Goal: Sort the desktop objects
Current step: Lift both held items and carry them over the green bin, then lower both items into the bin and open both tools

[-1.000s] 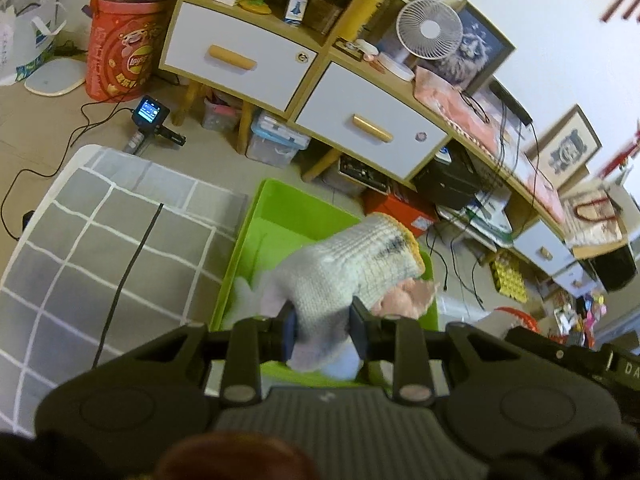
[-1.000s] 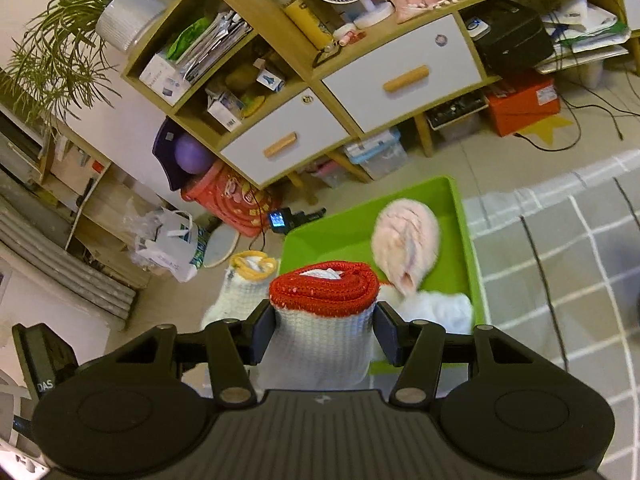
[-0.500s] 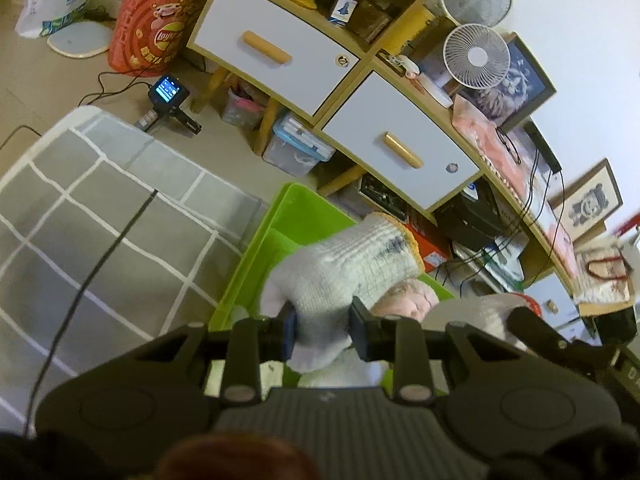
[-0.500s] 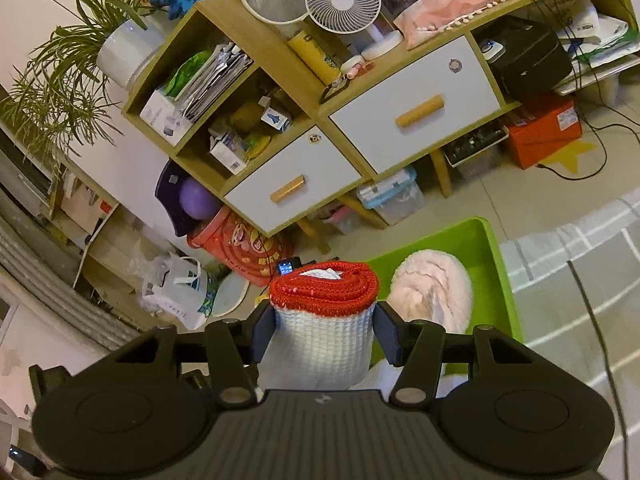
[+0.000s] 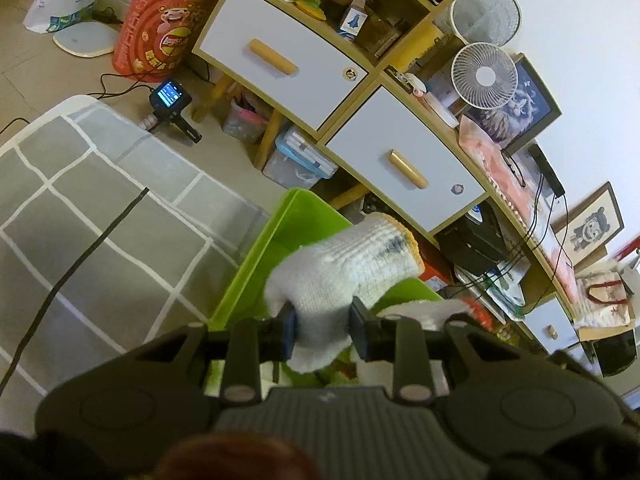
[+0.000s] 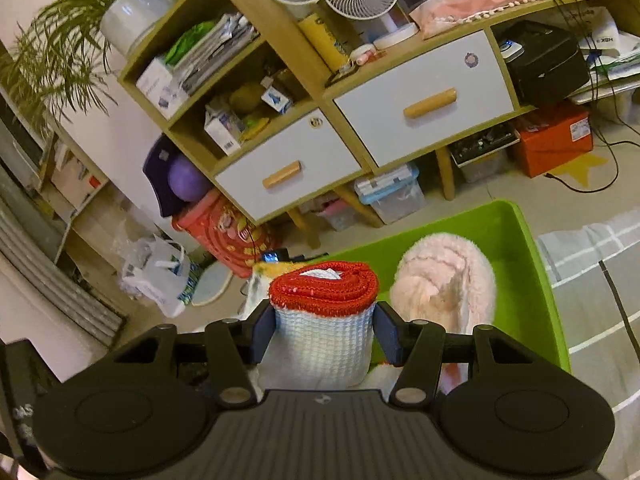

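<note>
My left gripper (image 5: 323, 330) is shut on a white knit glove with a yellow cuff (image 5: 344, 272), held over the near end of a green bin (image 5: 298, 216). My right gripper (image 6: 326, 330) is shut on a rolled white glove with a red cuff (image 6: 324, 320), which stands upright between the pads at the left end of the same green bin (image 6: 532, 280). A fluffy pink item (image 6: 444, 280) lies inside the bin, to the right of the red-cuffed glove. The other gripper's yellow-cuffed glove (image 6: 260, 276) peeks out at the left behind the red cuff.
A grey rug with a white grid (image 5: 92, 216) and a black cable lies beside the bin. Behind stands a wooden shelf unit with white drawers (image 6: 420, 108), storage boxes (image 6: 392, 196) under it, a red drum (image 5: 160, 36) and a small camera on a handle (image 5: 172, 100).
Both grippers have sunk toward the green bin with their gloves still held. The shelf unit now fills more of both views, and the bin has slid lower.
</note>
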`<action>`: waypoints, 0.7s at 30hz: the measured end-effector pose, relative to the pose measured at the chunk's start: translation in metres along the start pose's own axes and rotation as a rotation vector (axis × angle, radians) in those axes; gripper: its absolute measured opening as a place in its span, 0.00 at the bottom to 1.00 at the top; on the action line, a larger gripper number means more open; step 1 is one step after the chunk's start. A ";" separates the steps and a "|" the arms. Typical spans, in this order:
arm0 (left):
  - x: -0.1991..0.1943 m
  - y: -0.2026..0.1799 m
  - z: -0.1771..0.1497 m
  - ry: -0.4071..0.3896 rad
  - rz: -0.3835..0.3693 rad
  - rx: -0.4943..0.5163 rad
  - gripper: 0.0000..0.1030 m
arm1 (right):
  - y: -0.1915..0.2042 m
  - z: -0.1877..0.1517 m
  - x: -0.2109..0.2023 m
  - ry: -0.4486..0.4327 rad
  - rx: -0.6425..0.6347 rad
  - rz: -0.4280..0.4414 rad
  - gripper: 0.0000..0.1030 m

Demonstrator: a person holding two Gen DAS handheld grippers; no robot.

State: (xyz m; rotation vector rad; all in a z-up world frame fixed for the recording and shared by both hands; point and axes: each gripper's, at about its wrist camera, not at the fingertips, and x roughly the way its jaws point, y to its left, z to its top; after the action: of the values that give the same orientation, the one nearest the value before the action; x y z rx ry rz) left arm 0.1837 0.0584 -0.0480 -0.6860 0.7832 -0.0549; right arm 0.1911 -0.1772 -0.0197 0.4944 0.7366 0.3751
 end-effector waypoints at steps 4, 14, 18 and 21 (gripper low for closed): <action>0.002 0.002 -0.002 -0.020 0.010 0.005 0.26 | -0.003 -0.003 0.003 -0.002 0.003 0.004 0.53; 0.006 0.003 -0.006 -0.033 0.034 0.039 0.27 | -0.007 -0.013 0.017 0.018 0.010 0.005 0.52; 0.006 0.002 -0.006 -0.032 0.037 0.048 0.29 | -0.007 -0.015 0.018 0.011 0.002 -0.006 0.52; 0.006 0.001 -0.007 -0.033 0.041 0.057 0.30 | -0.006 -0.016 0.020 0.005 -0.004 -0.017 0.52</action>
State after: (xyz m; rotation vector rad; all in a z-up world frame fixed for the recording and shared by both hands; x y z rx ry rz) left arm 0.1828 0.0535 -0.0560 -0.6154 0.7612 -0.0280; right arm 0.1944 -0.1674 -0.0437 0.4832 0.7441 0.3618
